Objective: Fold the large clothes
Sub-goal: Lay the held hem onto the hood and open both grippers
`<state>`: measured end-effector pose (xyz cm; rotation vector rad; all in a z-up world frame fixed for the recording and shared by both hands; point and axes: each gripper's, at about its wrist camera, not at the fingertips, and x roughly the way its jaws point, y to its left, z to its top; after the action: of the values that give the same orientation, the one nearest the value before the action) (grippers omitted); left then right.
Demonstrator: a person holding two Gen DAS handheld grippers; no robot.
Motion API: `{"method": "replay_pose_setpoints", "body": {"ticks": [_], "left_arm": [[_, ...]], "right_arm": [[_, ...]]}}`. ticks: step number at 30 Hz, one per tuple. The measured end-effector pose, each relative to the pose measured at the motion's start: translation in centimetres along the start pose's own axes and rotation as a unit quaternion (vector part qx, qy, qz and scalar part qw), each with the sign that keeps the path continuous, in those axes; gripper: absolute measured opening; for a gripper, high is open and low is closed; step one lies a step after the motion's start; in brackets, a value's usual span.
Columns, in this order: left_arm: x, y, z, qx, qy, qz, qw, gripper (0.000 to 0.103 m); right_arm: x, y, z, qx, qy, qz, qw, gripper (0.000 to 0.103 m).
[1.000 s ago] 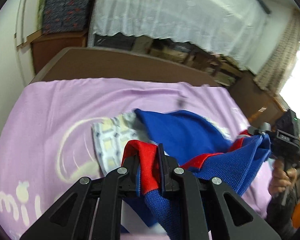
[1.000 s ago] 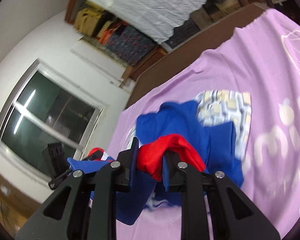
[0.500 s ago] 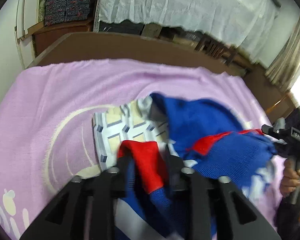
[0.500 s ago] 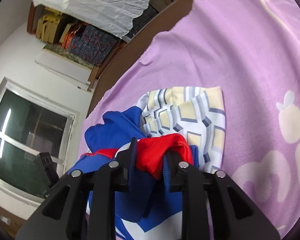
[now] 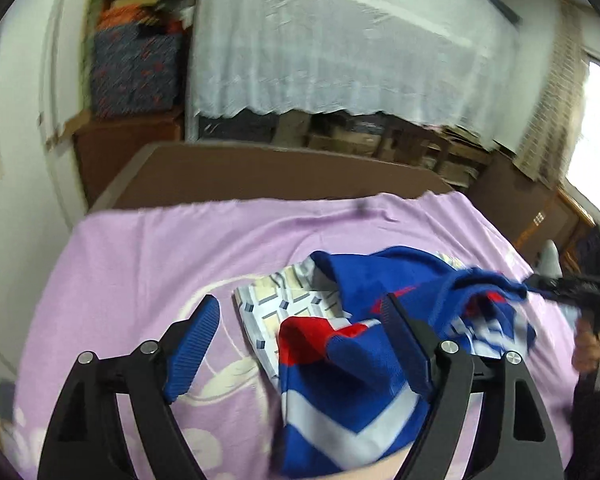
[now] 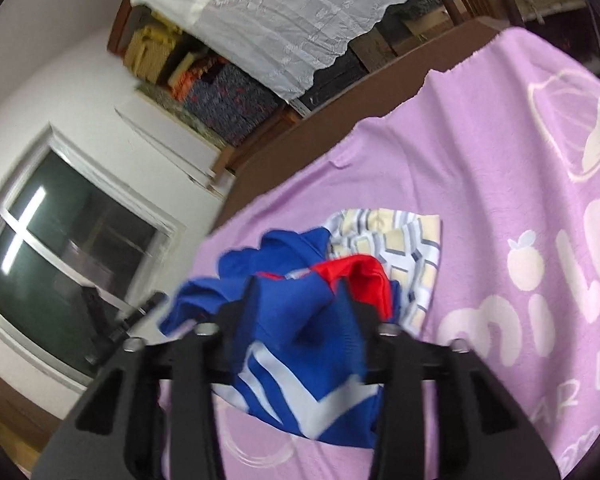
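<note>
Ribbed blue knit sweater (image 5: 352, 364) lies bunched between my left gripper (image 5: 300, 340), its jaws just opened wide; my right gripper (image 6: 300, 304) clamps its folds.

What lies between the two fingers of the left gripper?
In the left wrist view, the left gripper stands open; patterned cloth and the sweater's red edge lie between, unpinched.

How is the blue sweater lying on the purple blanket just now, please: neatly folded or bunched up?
Bunched up. The blue sweater sits in a crumpled heap on the purple blanket, over a patterned folded cloth.
</note>
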<state>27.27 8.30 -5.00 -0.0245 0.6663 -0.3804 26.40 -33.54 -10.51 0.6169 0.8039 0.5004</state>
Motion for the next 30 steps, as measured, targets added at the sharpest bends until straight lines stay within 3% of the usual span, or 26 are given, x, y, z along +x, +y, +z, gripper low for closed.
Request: {"method": "replay_pose_setpoints", "body": {"ticks": [2, 6, 9, 11, 15, 19, 21, 23, 26, 27, 29, 30], "left_arm": [[-1.0, -0.4, -0.6, 0.035, -0.006, -0.016, 0.9993, 0.084], [0.2, -3.1, -2.4, 0.115, 0.029, -0.042, 0.9920, 0.084], [1.2, -5.4, -3.9, 0.175, 0.042, -0.023, 0.9834, 0.084], [1.2, -5.9, -4.3, 0.187, 0.037, -0.014, 0.9815, 0.087], [2.2, -4.9, -3.5, 0.149, 0.026, 0.001, 0.9886, 0.091], [4.7, -2.8, -1.7, 0.075, 0.052, -0.013, 0.9957, 0.089], [6.2, -2.8, -0.6, 0.075, 0.066, 0.003, 0.9950, 0.079], [7.5, -3.1, 0.6, 0.087, 0.071, 0.022, 0.9935, 0.059], [8.9, -2.3, 1.9, 0.063, 0.068, 0.054, 0.9943, 0.053], [9.5, -1.2, 2.3, 0.026, 0.070, 0.056, 0.9956, 0.052], [10.3, 0.8, 2.2, -0.038, 0.084, 0.017, 0.9956, 0.055], [10.7, 1.8, 1.8, -0.070, 0.095, -0.012, 0.9929, 0.057]], "right_arm": [[0.2, 0.3, -0.5, -0.018, 0.016, -0.015, 1.000, 0.023], [0.7, 1.0, -1.3, -0.055, 0.045, -0.027, 0.997, 0.023], [1.2, 1.8, -1.9, -0.085, 0.061, -0.029, 0.994, 0.023], [1.3, 2.5, -2.3, -0.106, 0.065, -0.032, 0.992, 0.023], [1.3, 3.4, -2.8, -0.130, 0.070, -0.019, 0.989, 0.024], [3.6, 3.3, -2.8, -0.129, 0.094, -0.035, 0.987, 0.025], [4.8, 2.8, -1.7, -0.111, 0.099, -0.055, 0.987, 0.025], [5.5, 2.3, 0.1, -0.089, 0.088, -0.064, 0.990, 0.024], [6.7, 0.4, 3.8, -0.038, 0.051, -0.099, 0.993, 0.024], [7.0, -0.3, 4.4, -0.024, 0.042, -0.109, 0.993, 0.025], [7.1, -2.4, 4.9, 0.021, 0.021, -0.120, 0.992, 0.026], [7.1, -3.3, 4.7, 0.040, 0.021, -0.110, 0.993, 0.033]]}}
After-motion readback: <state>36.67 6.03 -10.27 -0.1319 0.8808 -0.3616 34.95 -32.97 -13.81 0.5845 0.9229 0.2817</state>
